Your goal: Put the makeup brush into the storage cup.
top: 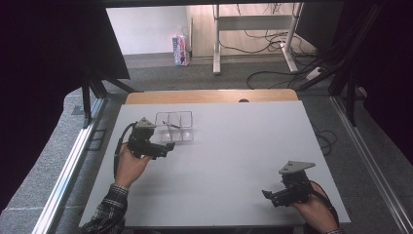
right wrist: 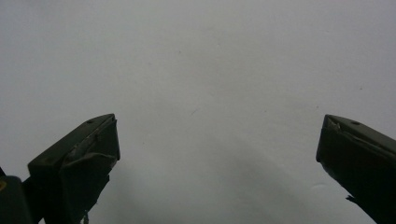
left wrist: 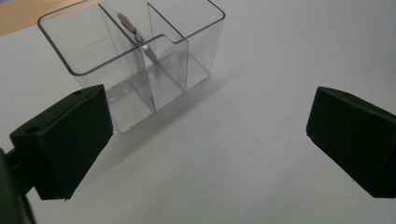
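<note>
1. Left gripper (top: 165,148) sat at the table's (top: 234,146) left, just short of the clear divided container (top: 174,126); I held it low and angled toward the box, probably to line up a reach.
2. Jaws on it stood wide apart with nothing between them, as the left gripper view showed plainly.
3. Container (left wrist: 135,60) stood upright on the white top, near the far left, just ahead of my left jaws and not touching them. It had several compartments.
4. One slim metal piece (left wrist: 140,42) leaned tilted in the middle compartment, top end up near the rim; too small to say what it was, tweezers or a clip maybe.
5. Middle of the table was bare white surface.
6. Right gripper (top: 269,196) rested near the front right corner, well apart from the container; I judged it parked out of the way.
7. Its jaws were also spread wide, gripping nothing, over bare table (right wrist: 210,70).
</note>
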`<state>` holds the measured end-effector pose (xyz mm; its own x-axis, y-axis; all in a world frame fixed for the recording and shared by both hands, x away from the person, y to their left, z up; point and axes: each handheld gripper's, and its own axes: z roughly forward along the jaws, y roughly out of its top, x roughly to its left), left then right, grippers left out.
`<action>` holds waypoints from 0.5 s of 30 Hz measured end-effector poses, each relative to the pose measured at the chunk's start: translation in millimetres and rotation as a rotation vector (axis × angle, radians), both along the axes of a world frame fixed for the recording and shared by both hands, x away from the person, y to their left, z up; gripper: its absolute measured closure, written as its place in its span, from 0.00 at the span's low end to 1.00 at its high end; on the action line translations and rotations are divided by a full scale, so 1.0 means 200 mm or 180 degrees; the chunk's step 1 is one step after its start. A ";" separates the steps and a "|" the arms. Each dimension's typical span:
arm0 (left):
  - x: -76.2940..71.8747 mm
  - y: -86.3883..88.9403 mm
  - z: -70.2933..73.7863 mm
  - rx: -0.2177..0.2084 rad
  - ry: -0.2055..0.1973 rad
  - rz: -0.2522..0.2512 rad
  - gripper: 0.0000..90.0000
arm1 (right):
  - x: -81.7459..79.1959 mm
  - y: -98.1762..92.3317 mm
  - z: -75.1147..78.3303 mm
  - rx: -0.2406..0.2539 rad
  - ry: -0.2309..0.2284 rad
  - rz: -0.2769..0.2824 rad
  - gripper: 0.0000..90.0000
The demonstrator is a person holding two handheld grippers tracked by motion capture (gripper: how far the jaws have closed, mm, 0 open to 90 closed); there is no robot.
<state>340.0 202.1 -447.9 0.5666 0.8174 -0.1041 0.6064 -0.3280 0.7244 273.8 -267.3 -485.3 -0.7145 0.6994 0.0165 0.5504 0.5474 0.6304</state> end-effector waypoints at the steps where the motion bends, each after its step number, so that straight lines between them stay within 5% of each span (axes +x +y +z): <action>1: -0.01 0.00 0.00 -0.0002 0.0001 -0.0003 0.01 | 0.00 0.00 0.00 -0.0003 0.0001 0.0001 0.00; 15: -0.07 0.01 -0.04 -0.0020 -0.0058 0.0019 0.01 | 0.00 0.00 0.00 -0.0041 -0.0012 0.0007 0.00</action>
